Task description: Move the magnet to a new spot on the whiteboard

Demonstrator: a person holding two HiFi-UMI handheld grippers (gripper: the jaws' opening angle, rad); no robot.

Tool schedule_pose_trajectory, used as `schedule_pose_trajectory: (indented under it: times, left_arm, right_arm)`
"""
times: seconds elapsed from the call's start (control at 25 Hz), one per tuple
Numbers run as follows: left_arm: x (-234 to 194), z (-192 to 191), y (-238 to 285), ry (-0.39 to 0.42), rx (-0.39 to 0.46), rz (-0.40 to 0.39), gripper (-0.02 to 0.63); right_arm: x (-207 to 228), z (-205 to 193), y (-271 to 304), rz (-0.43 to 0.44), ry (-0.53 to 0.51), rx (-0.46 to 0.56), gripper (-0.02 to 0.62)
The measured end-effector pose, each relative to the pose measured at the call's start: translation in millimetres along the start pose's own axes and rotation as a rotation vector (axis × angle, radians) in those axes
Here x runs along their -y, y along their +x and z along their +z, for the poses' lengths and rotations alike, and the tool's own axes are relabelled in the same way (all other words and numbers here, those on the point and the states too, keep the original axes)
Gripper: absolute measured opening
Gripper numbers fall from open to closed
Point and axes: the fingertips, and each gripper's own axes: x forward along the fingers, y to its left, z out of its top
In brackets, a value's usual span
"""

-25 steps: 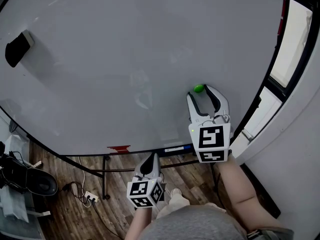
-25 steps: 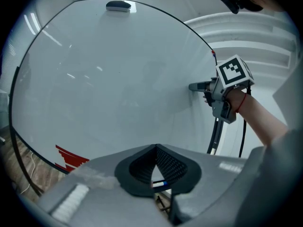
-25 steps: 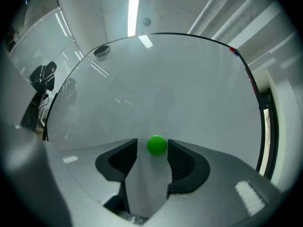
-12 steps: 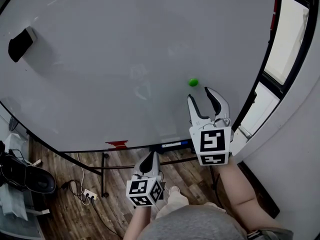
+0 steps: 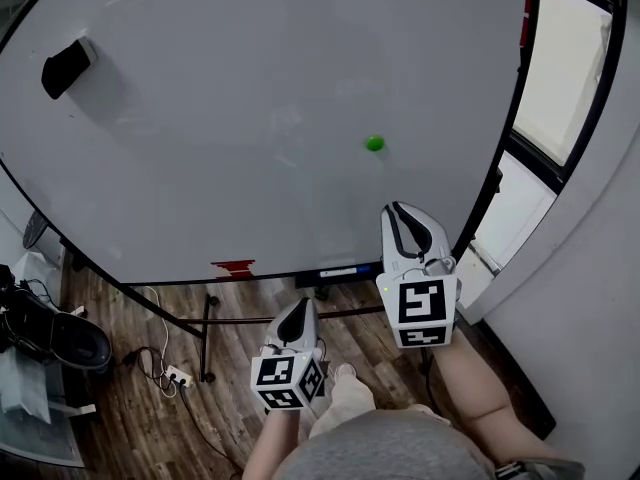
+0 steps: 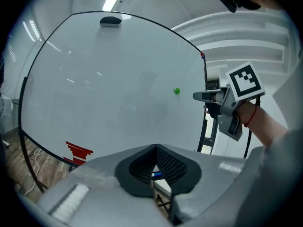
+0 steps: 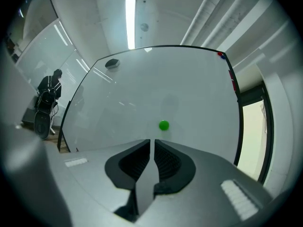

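A small green magnet sticks to the whiteboard, right of its middle, with nothing touching it. It also shows as the green magnet in the left gripper view and the green magnet in the right gripper view. My right gripper hangs below the magnet and clear of it. Its jaws are closing, with only a thin slit left and nothing between them. My left gripper is held low by the board's bottom edge, shut and empty.
A black eraser sits at the board's upper left. Red marks are drawn near the bottom edge, beside a marker on the tray. A dark-framed window borders the right. Cables and a power strip lie on the wood floor.
My right gripper has drawn back and down from the green magnet, and its wide-open jaws have come together. The magnet stays on the board.
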Motion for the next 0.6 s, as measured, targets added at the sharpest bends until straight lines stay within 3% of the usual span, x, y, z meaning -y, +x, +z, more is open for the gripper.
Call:
schedule_pose_trajectory:
  times: [0.16, 0.6]
  left_arm:
    - [14, -5, -17, 0.006, 0.005, 0.0, 0.005]
    - [54, -29, -59, -0.003, 0.0, -0.009, 0.005]
  right_arm:
    - [-5, -15, -28, 0.014, 0.038, -0.019, 0.002]
    - [-14, -59, -111, 0.056, 0.14, -0.088, 0.002]
